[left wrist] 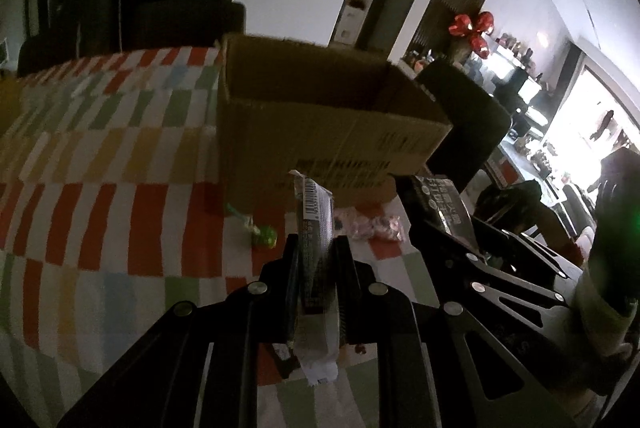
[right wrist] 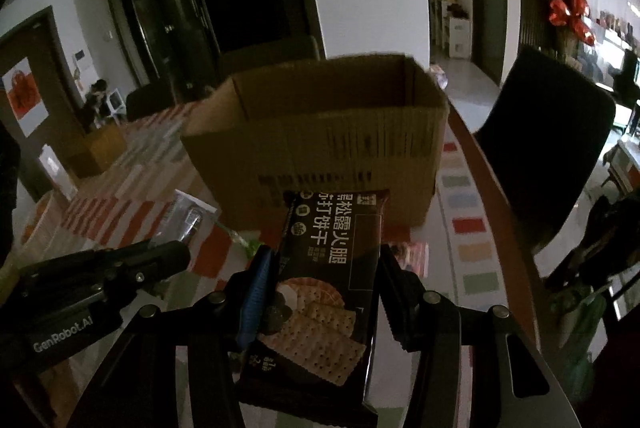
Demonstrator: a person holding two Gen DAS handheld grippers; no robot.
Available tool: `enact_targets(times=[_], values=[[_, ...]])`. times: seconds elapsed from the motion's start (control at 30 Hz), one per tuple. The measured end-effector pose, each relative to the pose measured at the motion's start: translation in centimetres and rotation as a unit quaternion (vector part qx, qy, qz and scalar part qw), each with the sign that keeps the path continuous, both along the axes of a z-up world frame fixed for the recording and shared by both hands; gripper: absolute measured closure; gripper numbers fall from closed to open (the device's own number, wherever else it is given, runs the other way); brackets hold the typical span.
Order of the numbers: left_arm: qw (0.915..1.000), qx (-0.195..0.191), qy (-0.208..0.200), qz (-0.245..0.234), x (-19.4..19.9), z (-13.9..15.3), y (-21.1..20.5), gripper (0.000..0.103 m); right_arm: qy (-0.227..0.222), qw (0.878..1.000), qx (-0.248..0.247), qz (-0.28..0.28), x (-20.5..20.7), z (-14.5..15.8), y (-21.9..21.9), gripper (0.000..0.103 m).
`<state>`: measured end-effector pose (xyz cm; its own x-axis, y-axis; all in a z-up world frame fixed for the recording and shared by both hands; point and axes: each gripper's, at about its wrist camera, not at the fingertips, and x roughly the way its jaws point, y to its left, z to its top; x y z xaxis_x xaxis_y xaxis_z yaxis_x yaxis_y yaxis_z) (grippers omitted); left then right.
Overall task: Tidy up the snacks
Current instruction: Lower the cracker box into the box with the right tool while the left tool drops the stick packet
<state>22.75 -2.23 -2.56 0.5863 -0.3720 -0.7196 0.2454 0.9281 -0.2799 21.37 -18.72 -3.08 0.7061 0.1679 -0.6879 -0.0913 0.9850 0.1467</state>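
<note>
An open cardboard box (left wrist: 320,132) stands on the checked tablecloth (left wrist: 100,212) straight ahead; it also shows in the right wrist view (right wrist: 320,140). My left gripper (left wrist: 316,248) is shut on a dark snack packet (left wrist: 316,228) held edge-on, short of the box. My right gripper (right wrist: 326,260) is shut on a dark cracker packet (right wrist: 324,276) held above the table, just short of the box's near wall. The right gripper also shows in the left wrist view (left wrist: 452,228), close beside the left one.
A green-wrapped candy (left wrist: 264,234) and a pink packet (left wrist: 372,226) lie on the cloth in front of the box. A black chair (right wrist: 548,148) stands at the table's right edge. A smaller cardboard box (right wrist: 96,152) sits far left.
</note>
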Motion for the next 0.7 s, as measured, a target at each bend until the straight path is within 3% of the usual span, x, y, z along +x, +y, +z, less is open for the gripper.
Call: enact_targets(times=[0.43,0.7], values=[[0.9991,0.005,-0.043,0.001,3.0,4.5,-0.2,0.086,-0.054,0.999,-0.008,-0.002,1.7,5.1,-0.2,0.051],[0.9986,0.009,-0.052,0.003,5.5,6.1,-0.1,0.086,-0.056,0.998,-0.009,0.001,4.2,6.6,-0.1,0.051]])
